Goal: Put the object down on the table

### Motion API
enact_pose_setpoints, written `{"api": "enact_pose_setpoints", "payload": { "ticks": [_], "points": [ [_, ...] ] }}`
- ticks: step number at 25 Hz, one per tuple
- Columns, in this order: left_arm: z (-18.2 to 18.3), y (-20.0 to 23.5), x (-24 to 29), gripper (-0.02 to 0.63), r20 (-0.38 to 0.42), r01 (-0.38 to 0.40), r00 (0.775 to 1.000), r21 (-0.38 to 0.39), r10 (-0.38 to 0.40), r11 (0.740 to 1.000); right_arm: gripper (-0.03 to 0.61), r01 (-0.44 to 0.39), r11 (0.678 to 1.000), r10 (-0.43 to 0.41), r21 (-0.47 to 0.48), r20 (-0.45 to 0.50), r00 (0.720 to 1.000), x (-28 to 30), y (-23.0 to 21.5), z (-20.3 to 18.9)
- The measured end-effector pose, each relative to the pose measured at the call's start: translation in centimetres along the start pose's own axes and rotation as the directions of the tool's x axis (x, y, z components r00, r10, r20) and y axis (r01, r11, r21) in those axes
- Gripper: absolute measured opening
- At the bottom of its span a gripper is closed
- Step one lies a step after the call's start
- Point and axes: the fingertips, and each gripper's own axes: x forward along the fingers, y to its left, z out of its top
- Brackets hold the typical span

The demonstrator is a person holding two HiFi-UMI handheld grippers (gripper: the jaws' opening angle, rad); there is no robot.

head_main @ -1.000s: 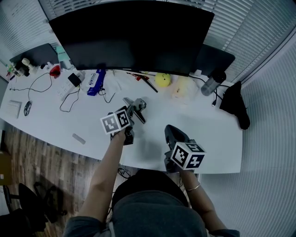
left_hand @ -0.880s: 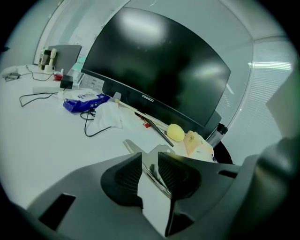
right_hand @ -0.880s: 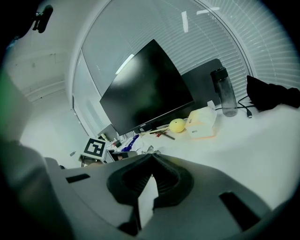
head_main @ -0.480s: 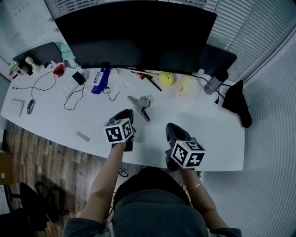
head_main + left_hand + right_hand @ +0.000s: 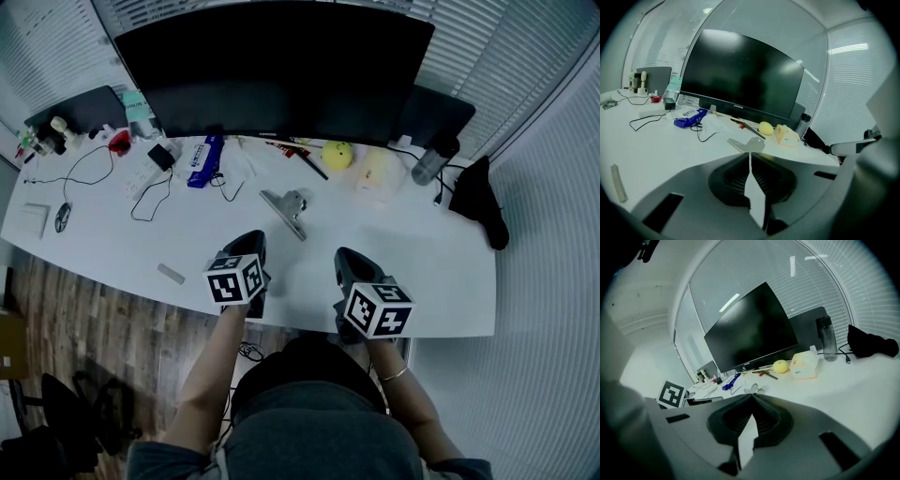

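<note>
Metal clip [image 5: 286, 208] just beyond left tongs [image 5: 253, 238]

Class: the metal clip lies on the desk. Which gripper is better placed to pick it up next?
Left, probably. The left gripper sits nearer the metal clip, which lies straight ahead of its tips; its jaws have just closed, empty. The right gripper is farther off.

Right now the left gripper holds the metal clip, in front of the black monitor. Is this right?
Not held: the metal clip lies on the table, in front of the black monitor. In the left gripper view the left gripper has just closed, empty.
</note>
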Motion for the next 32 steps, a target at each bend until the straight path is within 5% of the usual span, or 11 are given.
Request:
{"api": "enact_pose_setpoints", "payload": {
  "ticks": [14, 32],
  "points": [
    [-0.7, -0.9, -4.0, 0.029, 0.029, 0.031, 0.999, 0.086, -0.034, 0.996, 0.002, 0.016, 0.998, -0.016, -0.059, 0.013, 1.000, -1.1, 1.4, -0.9],
    [-0.9, -0.6, -6.1, 0.029, 0.060, 0.033, 0.997, 0.069, -0.038, 0.997, 0.002, 0.017, 0.995, -0.015, -0.096, 0.022, 1.000, -1.7, 2.3, -1.3]
  ]
}}
